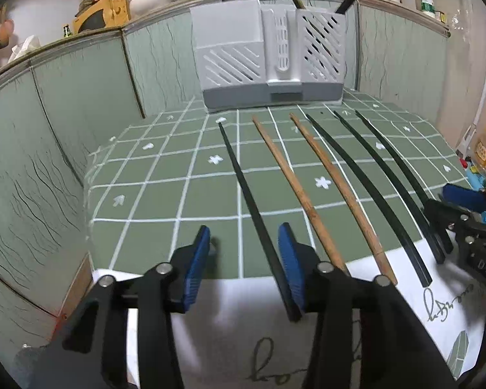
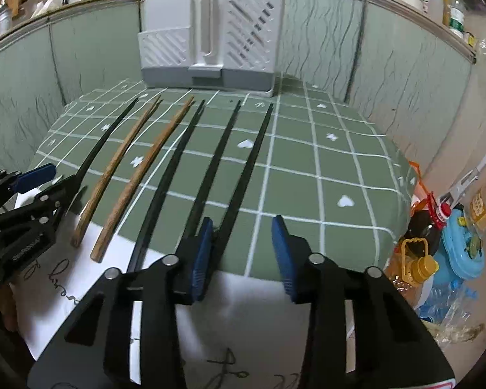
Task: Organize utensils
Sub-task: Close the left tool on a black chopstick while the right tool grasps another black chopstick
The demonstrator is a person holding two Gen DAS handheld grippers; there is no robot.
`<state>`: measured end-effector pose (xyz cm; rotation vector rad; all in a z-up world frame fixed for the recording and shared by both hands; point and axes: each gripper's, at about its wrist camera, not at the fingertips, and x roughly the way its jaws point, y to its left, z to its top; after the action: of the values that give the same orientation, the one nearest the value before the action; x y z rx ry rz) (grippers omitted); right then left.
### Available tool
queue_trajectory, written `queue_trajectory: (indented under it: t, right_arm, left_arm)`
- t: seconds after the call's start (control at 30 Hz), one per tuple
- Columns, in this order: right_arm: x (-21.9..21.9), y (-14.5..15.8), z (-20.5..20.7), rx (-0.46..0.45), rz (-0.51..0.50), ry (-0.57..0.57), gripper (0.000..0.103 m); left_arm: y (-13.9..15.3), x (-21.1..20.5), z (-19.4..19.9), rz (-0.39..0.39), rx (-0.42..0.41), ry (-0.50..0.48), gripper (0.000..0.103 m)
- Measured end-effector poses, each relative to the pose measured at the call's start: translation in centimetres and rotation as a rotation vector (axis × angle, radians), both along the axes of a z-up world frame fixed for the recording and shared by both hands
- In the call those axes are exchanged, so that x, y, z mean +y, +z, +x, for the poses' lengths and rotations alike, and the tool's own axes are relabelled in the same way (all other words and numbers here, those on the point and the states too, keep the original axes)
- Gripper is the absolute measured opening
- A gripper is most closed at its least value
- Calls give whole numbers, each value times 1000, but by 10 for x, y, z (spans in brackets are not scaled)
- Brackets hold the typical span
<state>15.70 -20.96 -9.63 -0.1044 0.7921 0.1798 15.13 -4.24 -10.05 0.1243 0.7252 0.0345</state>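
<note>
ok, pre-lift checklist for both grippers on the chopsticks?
1. Leftmost black chopstick between left gripper pads: ok.
2. Left pads pressing it: not ok, one side gapped.
3. Rightmost black chopstick between right gripper pads: ok, against one pad.
4. Right pads clamped: not ok, other pad clear.
5. Neighbouring wooden chopstick outside left jaws: ok.
6. Holder path unobstructed: ok.

Green checked tablecloth (image 1: 152, 194) spread on table; green panels (image 2: 324, 42) set behind; blue plastic toys (image 2: 460, 249) and bottles seen at right edge.
</note>
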Motion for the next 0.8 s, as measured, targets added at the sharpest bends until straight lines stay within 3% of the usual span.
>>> queue_trajectory:
  t: [0.1, 0.2, 0.27, 0.43, 0.8]
  right_arm:
    - [1, -1, -2, -16, -5, -7, 28]
    - [0, -1, -2, -18, 1, -30, 12]
    - [-4, -2, -1, -18, 8, -49, 8]
    - [-15, -1, 3, -7, 21, -91, 6]
    - [-26, 5, 4, -15, 50, -110, 6]
  left_arm:
    - [-3, -5, -2, 13, -11, 3, 35]
    - [-3, -8, -2, 28, -19, 11, 23]
    - [-4, -8, -2, 44, -27, 31, 13]
    - [-4, 2, 0, 12, -37, 57, 8]
    - [3, 15, 0, -37, -43, 67, 8]
